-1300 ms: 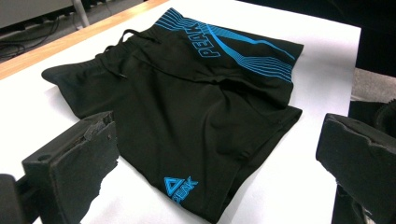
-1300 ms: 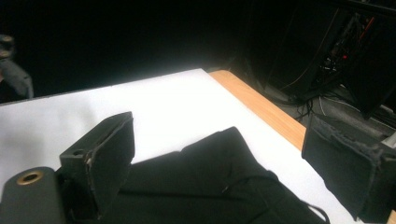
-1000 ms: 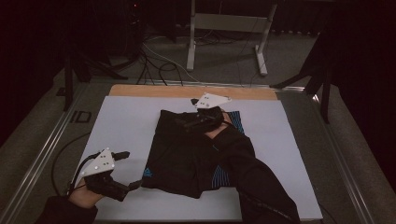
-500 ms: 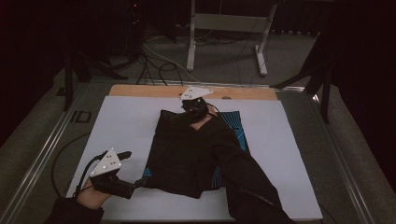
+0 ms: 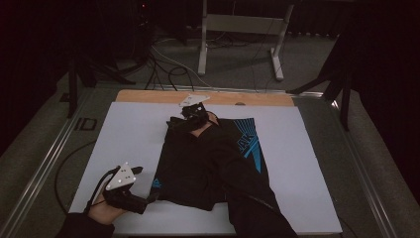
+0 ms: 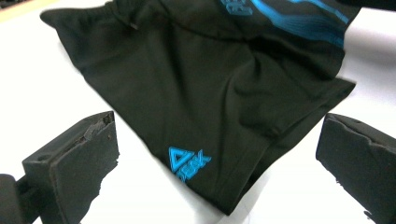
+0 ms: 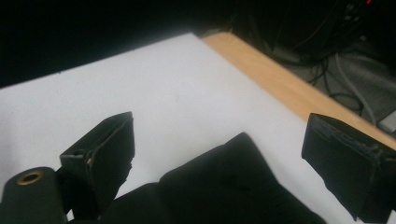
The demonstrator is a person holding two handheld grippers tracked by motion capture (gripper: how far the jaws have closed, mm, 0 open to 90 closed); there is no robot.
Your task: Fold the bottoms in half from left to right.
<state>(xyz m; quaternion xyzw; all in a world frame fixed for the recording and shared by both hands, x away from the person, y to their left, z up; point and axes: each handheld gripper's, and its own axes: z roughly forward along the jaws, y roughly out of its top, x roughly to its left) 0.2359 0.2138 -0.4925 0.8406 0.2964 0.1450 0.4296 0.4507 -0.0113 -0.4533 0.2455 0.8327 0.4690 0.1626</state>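
- White sheeting [image 5: 129, 134] covers the table, with a strip of bare wooden board [image 5: 148, 95] exposed along the far edge; beyond it the room is dark, with a metal stand [image 5: 240, 29] and loose cables [image 5: 163, 62] on the grey floor.
- Black shorts [image 5: 198, 163] with blue graphics lie spread near the middle of the sheeting, one end toward the far edge, the hem toward the person.
- In the left gripper view a blue triangular logo [image 6: 187, 163] sits near the hem corner of the shorts [image 6: 205, 93], and blue striping crosses the fabric at upper right.
- Left gripper [image 5: 141, 191]: held in the person's left hand [image 5: 106, 210] at the near left of the table, just beside the near left corner of the shorts.
- Left gripper [image 6: 217, 154], own view: jaws spread wide, one on either side of the hem corner, neither touching the cloth.
- Right gripper [image 5: 190, 119]: at the far end of the shorts, close to the wooden strip, the person's dark sleeve [image 5: 237, 183] lying across the garment.
- Right gripper [image 7: 217, 154], own view: jaws spread apart above a black corner of the shorts [image 7: 224, 186], with nothing pinched; white sheeting and the wooden board [image 7: 280, 88] lie beyond.
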